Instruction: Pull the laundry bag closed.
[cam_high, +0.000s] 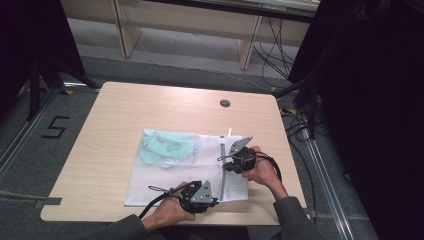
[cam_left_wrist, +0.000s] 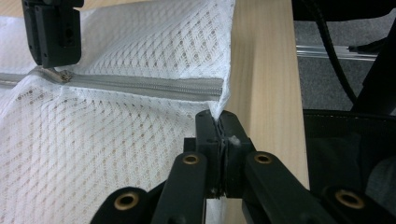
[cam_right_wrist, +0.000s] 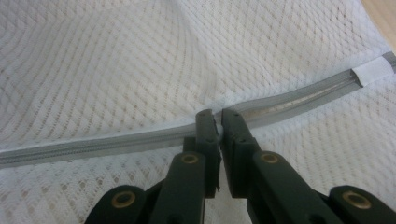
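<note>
One white mesh laundry bag (cam_high: 175, 170) is laid flat on the near-centre of the table (cam_high: 110, 125), its near edge close to the table's front edge. One grey zipper (cam_high: 221, 165) is run along the bag's right side; in the left gripper view it is seen closed from the slider to the bag's near corner. Pale green fabric (cam_high: 160, 147) is seen through the mesh in the bag's far-left part; the number of pieces cannot be told.

Two grippers are counted, one per hand. The left gripper (cam_left_wrist: 218, 126) is clamped on the bag's near-right corner fabric, jaws pressed together with mesh pinched between them, right at the table's front edge. The right gripper (cam_right_wrist: 215, 119) is set on the zipper partway along; its jaws are nearly together around what looks like the zipper pull (cam_left_wrist: 63, 74), with a thin gap visible, so a firm grip cannot be confirmed.

One round grommet (cam_high: 225, 103) is seen in the table top beyond the bag. A "5" marking (cam_high: 55, 127) is seen on the floor at left. Cables (cam_high: 280, 50) are trailed on the floor beyond the table's far right.
</note>
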